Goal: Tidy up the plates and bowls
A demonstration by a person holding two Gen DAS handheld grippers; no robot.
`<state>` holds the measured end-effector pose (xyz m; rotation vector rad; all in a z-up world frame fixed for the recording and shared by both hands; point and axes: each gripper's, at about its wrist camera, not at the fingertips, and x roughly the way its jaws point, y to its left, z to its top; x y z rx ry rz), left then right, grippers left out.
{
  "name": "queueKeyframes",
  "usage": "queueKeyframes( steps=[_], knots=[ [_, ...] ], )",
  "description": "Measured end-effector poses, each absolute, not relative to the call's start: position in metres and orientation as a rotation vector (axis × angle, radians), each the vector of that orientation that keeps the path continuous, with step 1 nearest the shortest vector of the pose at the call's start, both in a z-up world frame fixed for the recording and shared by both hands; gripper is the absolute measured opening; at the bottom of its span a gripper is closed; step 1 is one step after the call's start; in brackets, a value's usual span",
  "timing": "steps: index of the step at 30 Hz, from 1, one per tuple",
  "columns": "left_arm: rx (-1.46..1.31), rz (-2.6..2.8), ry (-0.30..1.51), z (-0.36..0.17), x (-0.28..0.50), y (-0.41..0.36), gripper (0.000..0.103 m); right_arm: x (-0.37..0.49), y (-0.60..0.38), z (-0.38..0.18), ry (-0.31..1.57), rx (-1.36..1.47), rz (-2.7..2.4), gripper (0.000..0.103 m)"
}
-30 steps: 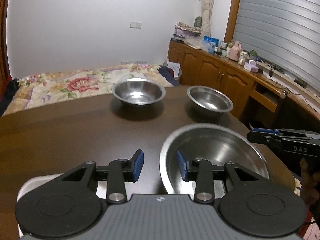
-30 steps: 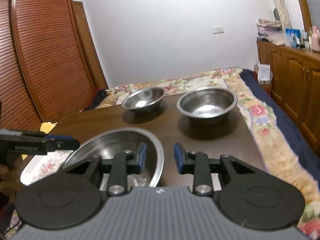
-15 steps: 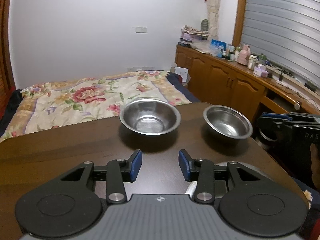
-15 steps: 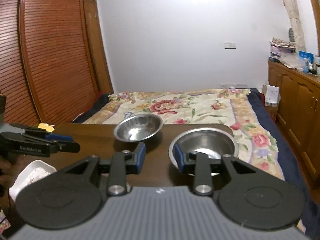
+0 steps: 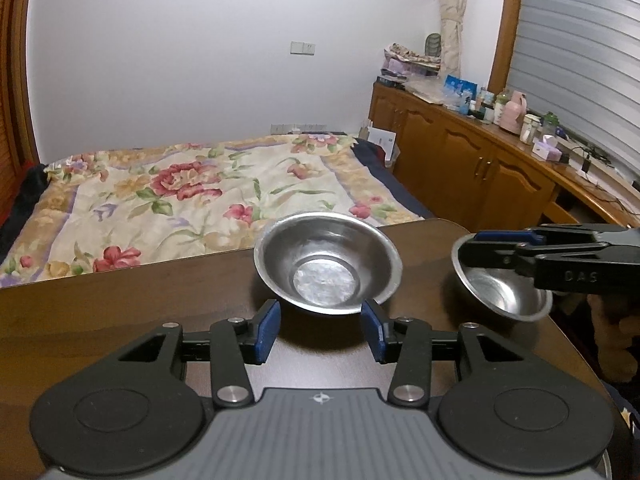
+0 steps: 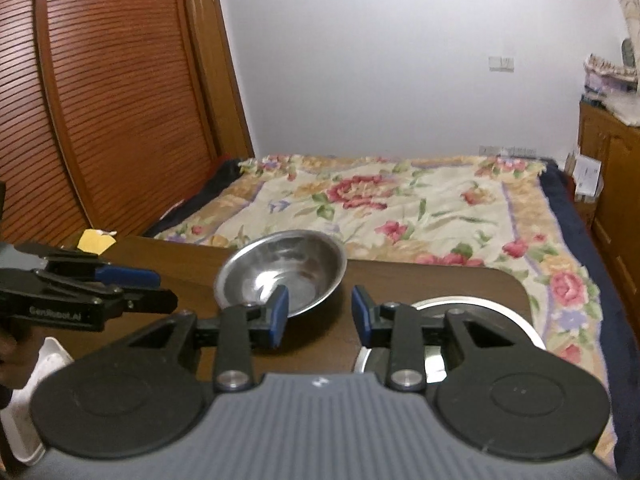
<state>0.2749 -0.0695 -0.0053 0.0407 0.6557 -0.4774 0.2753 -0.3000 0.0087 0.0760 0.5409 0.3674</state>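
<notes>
Two spread grippers hovering over steel bowls on a dark brown wooden table [image 5: 120, 312]

The left gripper [image 5: 319, 332], jaws spread, is facing a round shiny steel bowl [image 5: 327, 268] near the far table edge; to its right, the right gripper [image 6: 320, 315], also spread and holding nothing, is partly hiding a smaller steel bowl [image 5: 500, 296] by the corner, whose rim is being cut off in the right wrist view.

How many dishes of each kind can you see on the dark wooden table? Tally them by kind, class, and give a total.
Steel bowls: 2, the centre bowl and the right bowl
White tray: 1
Total: 3
</notes>
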Motion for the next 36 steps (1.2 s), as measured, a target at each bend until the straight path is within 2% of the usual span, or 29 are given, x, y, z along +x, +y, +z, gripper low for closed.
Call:
queueKeyframes(
  steps=[16, 31, 36],
  knots=[
    [0.037, -0.46, 0.69, -0.021, 0.328, -0.07, 0.048, 0.323, -0.278, 0.004, 0.665, 0.037, 0.349, 0.036],
    [0.024, -0.462, 0.734, -0.036, 0.346, -0.073, 0.048, 0.343, -0.268, -0.008, 0.748, 0.043, 0.349, 0.036],
    [0.017, -0.469, 0.752, -0.041, 0.349, -0.072, 0.042, 0.345, -0.266, -0.013, 0.773, 0.047, 0.365, 0.036]
  ],
)
